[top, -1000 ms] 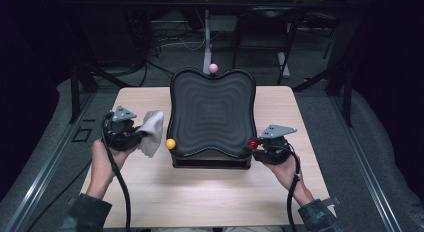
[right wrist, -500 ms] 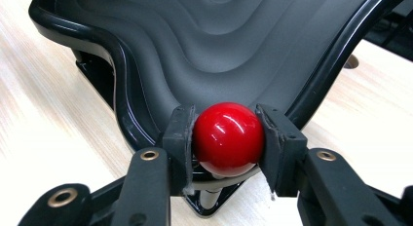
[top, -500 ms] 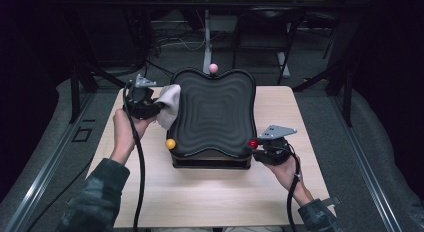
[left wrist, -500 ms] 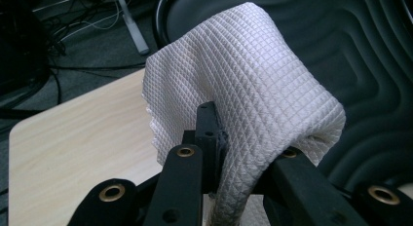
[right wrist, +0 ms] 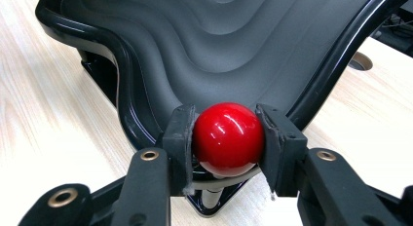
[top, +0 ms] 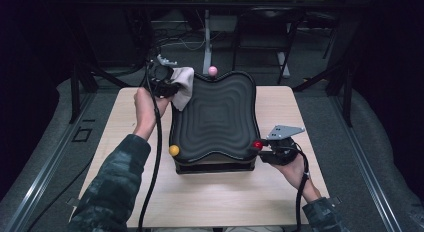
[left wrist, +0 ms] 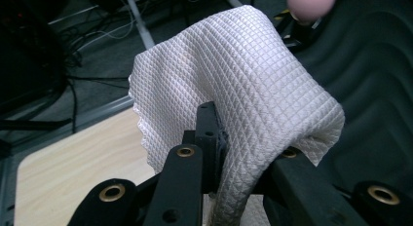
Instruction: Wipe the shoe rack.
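high view: a black wavy tray (top: 215, 117) stands at the middle of the pale wooden surface (top: 215, 202), with a ball knob at three of its corners, pink (top: 212, 70) at the far edge, yellow (top: 174, 150) at the near left corner, red (top: 257, 145) at the near right corner. the left gripper (top: 172, 84) is held above the tray's far left corner, jaws clenched on a white quilted cloth (top: 184, 84) that drapes over the tray's rim there. left gripper view: the cloth (left wrist: 234, 89) is pinched between the jaws and arches over them; the pink knob (left wrist: 309, 4) lies just beyond it, blurred. right gripper view: the right gripper (right wrist: 228, 138) grasps the red knob (right wrist: 228, 138), one jaw pressed against each side; the tray's rippled floor (right wrist: 229, 46) rises behind it
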`<state>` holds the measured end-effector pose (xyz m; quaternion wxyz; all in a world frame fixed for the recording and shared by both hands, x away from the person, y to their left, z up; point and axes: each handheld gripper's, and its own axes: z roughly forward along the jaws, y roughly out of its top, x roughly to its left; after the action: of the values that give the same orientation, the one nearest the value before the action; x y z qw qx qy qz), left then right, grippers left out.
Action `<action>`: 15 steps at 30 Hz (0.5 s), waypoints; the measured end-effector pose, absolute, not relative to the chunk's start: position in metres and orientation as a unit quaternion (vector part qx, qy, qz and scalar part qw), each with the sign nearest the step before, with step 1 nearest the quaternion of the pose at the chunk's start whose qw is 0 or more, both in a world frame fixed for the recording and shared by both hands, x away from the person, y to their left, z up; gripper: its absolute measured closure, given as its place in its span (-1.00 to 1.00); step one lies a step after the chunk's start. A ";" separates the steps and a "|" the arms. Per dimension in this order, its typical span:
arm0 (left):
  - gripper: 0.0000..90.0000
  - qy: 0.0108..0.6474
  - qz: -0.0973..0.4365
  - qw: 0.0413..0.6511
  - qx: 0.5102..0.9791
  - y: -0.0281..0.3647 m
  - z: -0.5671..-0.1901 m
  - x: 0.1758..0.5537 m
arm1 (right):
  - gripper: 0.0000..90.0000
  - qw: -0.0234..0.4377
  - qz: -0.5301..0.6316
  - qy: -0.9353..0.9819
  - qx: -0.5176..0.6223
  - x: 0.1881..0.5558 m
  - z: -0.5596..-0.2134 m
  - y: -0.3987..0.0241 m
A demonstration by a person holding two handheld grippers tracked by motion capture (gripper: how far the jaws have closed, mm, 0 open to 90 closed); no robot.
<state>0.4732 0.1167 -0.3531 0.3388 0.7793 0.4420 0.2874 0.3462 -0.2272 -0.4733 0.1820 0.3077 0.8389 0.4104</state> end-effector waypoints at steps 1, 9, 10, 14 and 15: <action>0.82 0.445 0.288 0.338 0.777 0.115 -0.355 0.477 | 0.33 0.183 0.414 0.837 0.308 0.346 -0.474 -0.227; 0.82 0.468 0.301 0.323 0.766 0.110 -0.370 0.502 | 0.33 0.185 0.414 0.835 0.313 0.345 -0.474 -0.227; 0.82 0.469 0.300 0.323 0.765 0.110 -0.371 0.504 | 0.33 0.186 0.414 0.835 0.312 0.345 -0.474 -0.227; 0.81 0.476 0.294 0.321 0.764 0.110 -0.375 0.511 | 0.33 0.186 0.414 0.834 0.314 0.345 -0.474 -0.226; 0.81 0.476 0.293 0.318 0.766 0.110 -0.376 0.512 | 0.33 0.185 0.415 0.834 0.314 0.345 -0.475 -0.226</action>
<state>0.5119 0.1104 -0.3757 0.3179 0.7658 0.4760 0.2931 0.3449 -0.2263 -0.4745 0.1852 0.3141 0.8337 0.4147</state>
